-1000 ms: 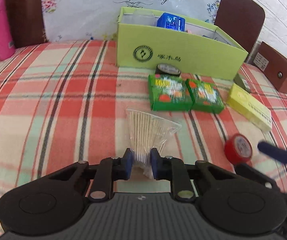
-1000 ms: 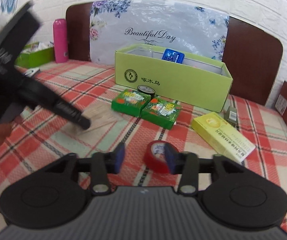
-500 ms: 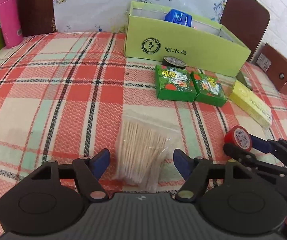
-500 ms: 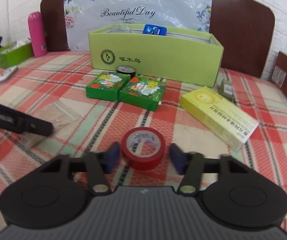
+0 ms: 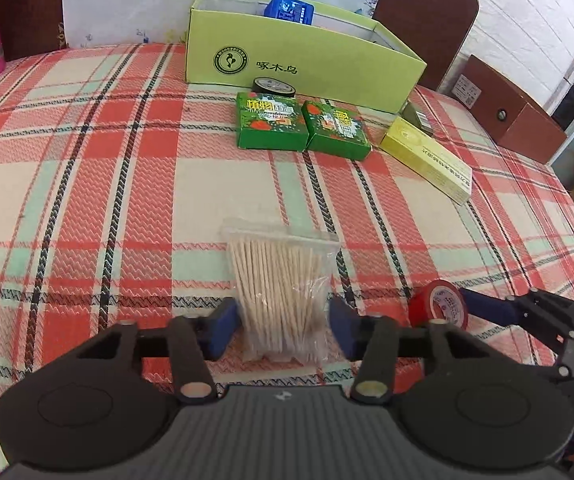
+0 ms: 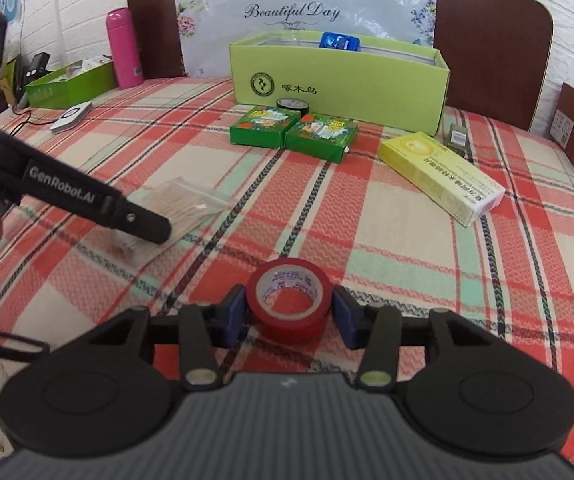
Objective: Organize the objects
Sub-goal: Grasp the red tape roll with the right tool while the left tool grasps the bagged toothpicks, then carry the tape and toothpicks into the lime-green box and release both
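The red tape roll [image 6: 289, 298] lies flat on the plaid tablecloth [image 6: 387, 240] at lower centre of the right wrist view, core upward. The right gripper [image 6: 289, 314] straddles it, jaws opening, pads just beside its sides; whether they touch it I cannot tell. In the left wrist view, the clear bag of wooden sticks [image 5: 281, 292] sits at lower centre between the closing jaws of the left gripper [image 5: 281, 330], pads not yet pressing the plastic. Judgement: both items are lined up for transfer into the open green box [image 6: 339, 80] at upper centre, which already holds a blue packet [image 6: 339, 42].
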`<state>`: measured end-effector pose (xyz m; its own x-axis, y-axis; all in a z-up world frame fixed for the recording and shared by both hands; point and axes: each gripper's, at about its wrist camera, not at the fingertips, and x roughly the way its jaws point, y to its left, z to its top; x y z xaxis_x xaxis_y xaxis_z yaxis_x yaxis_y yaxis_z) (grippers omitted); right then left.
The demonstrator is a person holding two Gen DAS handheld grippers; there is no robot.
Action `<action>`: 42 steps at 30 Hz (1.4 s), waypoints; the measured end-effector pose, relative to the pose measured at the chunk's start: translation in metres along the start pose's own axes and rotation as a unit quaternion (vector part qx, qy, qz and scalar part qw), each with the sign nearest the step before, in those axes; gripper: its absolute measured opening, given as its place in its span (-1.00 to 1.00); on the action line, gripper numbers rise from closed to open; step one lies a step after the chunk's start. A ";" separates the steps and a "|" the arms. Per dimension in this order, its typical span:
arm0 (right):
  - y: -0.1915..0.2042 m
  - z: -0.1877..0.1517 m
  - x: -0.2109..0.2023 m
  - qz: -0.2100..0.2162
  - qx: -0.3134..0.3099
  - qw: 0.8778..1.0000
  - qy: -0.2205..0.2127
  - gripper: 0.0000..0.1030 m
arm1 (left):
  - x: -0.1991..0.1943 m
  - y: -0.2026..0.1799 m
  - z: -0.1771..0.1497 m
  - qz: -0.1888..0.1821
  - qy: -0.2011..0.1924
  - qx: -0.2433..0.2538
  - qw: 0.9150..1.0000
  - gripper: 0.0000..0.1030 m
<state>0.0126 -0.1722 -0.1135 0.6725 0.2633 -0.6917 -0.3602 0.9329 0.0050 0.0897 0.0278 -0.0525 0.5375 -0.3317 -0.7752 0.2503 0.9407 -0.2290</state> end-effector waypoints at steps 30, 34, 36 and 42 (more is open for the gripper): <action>0.001 0.011 -0.012 0.026 0.005 0.999 -0.027 -0.12 | -0.014 -0.014 0.017 -0.032 -0.027 -0.008 0.999 -0.58; -0.007 0.029 -0.020 0.030 0.006 0.998 -0.050 -0.12 | -0.030 -0.018 0.042 -0.045 -0.060 0.000 0.997 -0.58; -0.013 0.041 -0.023 0.031 0.006 0.998 -0.062 -0.12 | -0.036 -0.020 0.058 -0.050 -0.075 0.000 0.996 -0.58; -0.034 0.084 -0.024 0.014 -0.009 0.995 -0.099 -0.12 | -0.045 -0.034 0.112 -0.061 -0.115 0.006 0.992 -0.58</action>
<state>0.0630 -0.1893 -0.0363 0.7762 0.3337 -0.5350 -0.3910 0.9204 0.0068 0.1473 0.0030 0.0559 0.6713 -0.4512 -0.5880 0.3329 0.8924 -0.3046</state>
